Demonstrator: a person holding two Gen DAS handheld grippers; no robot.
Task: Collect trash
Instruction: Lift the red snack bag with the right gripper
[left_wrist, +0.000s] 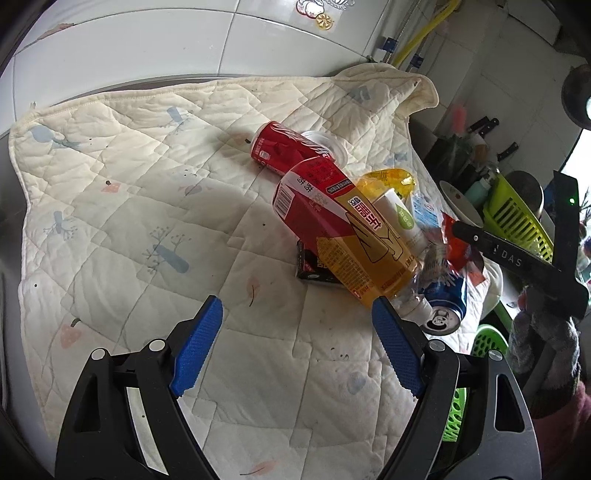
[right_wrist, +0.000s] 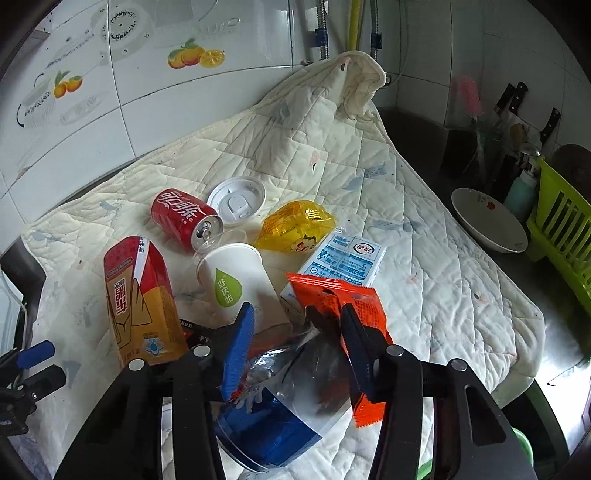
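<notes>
Trash lies in a heap on a quilted cloth (left_wrist: 147, 184): a red cola can (right_wrist: 184, 218), a red-and-orange juice carton (right_wrist: 144, 306), a white paper cup (right_wrist: 236, 280), a yellow bag (right_wrist: 295, 225), a blue-and-white milk carton (right_wrist: 343, 262), a white lid (right_wrist: 236, 201) and a blue can (right_wrist: 258, 432). My right gripper (right_wrist: 297, 310) is partly closed over the blue can, with an orange wrapper (right_wrist: 332, 295) and crumpled clear plastic bunched between its pads. My left gripper (left_wrist: 297, 306) stands open and empty, its right fingertip beside the juice carton (left_wrist: 343, 229).
A black box (left_wrist: 310, 266) lies under the juice carton. To the right of the cloth are a white bowl (right_wrist: 487, 221), a green dish rack (right_wrist: 565, 229) and knives (right_wrist: 513, 99). A green basket (left_wrist: 484, 339) sits below the counter edge. A tiled wall backs the counter.
</notes>
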